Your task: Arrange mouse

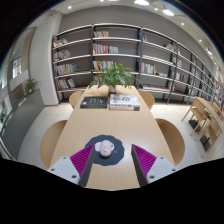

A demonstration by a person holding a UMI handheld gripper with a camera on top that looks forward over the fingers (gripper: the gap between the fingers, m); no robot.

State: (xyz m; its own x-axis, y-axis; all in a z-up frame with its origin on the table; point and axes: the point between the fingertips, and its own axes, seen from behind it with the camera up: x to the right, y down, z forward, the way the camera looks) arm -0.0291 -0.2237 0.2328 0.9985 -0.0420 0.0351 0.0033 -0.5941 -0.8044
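While the claw (106, 163) is hovering low over the near end of the bench (108, 125), its two fingers are standing spread apart, the magenta pads (82, 159) facing each other. The mouse (105, 149) — a pale, rounded unit — is resting on a dark round mouse pad (108, 154) at 12 o'clock from the claw, just ahead of the fingertips and centred on the gap; neither finger is touching it. Further along the bench at 12 o'clock, a potted plant (114, 76) is standing behind a dark flat item and a stack of papers (124, 101). Tan chairs (171, 138) are sitting along the bench at 3 and 9 o'clock. Bookshelves (120, 50) — partly filled with books — are lining the far wall.
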